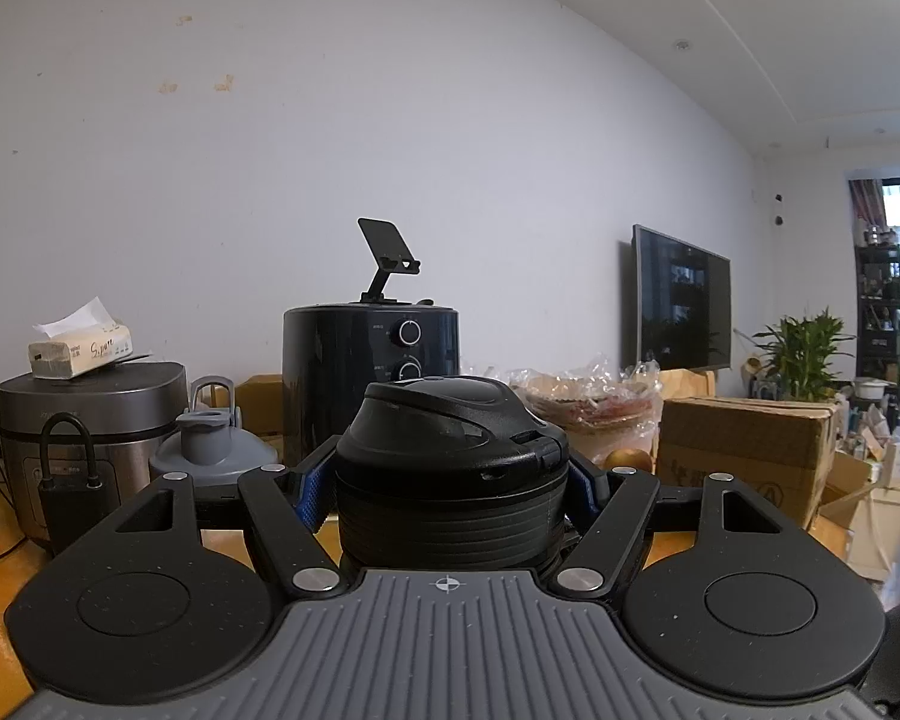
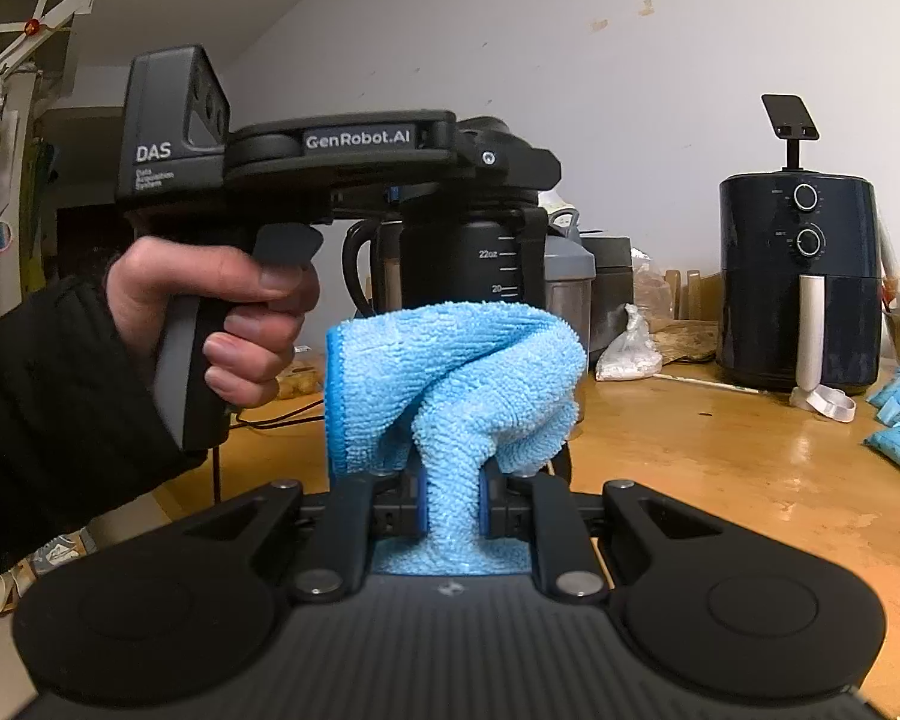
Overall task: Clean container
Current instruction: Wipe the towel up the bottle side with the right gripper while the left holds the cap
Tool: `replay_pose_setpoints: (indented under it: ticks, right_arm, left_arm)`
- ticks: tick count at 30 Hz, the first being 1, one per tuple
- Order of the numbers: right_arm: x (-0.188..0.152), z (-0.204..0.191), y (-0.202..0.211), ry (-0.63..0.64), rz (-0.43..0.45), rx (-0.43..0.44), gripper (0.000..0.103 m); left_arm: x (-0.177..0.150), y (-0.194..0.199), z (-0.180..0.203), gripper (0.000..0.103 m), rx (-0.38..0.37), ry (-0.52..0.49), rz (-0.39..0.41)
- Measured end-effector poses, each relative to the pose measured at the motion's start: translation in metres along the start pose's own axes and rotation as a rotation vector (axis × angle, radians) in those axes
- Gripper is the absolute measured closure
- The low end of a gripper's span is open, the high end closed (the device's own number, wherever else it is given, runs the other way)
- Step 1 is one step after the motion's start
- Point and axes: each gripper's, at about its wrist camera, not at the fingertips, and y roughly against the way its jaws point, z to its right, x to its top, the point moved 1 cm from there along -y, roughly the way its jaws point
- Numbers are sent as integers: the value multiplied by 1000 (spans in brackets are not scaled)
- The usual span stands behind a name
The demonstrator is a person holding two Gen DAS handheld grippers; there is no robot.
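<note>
right wrist: fluffy blue microfibre cloth; ribbed black bottle

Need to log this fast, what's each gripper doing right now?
Left gripper: shut on the black bottle.
Right gripper: shut on the blue cloth.

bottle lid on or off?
On. The black lid sits on the bottle, clamped upright in the left hand-held gripper.

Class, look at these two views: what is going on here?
A person holds a gripper in each hand. The left gripper is clamped around the lid end of a black measuring bottle, holding it level above the wooden table. The right gripper pinches a blue microfibre cloth just in front of the bottle. Whether the cloth touches it is unclear.
</note>
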Motion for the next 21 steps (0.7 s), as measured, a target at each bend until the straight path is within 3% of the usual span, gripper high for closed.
replay_pose_setpoints:
  ticks: [13,21]
  right_arm:
    - [8,8,-19,-10,8,-23,93]
    - [21,11,-12,-12,63,-52,93]
  left_arm:
    - [1,-1,-2,33,-2,2,-9]
    - [1,-1,-3,33,-10,-5,-14]
